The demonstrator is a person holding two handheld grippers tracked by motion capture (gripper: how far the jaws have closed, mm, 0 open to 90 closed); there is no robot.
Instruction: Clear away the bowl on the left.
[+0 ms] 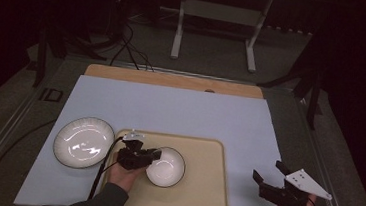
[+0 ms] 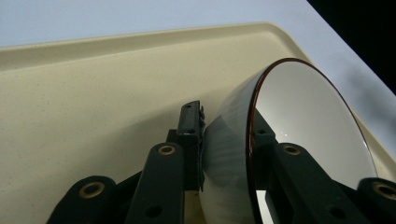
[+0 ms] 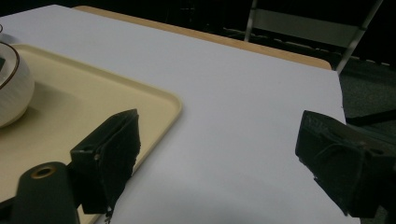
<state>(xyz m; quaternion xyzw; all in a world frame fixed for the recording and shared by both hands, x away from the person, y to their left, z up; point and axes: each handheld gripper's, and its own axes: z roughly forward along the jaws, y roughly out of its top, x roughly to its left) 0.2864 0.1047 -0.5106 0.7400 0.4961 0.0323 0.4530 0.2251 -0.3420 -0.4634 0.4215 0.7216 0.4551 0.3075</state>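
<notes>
**Left claw on bowl rim, right claw idle**

Left claw clamped on the near-left rim of the white bowl; in the left gripper view one jaw sits outside the wall, the other inside. Bowl rests on the beige tray, toward its left half. White plate lies on the tabletop, just left of the tray. Right claw spread wide, holding nothing, over bare tabletop right of the tray.
</notes>
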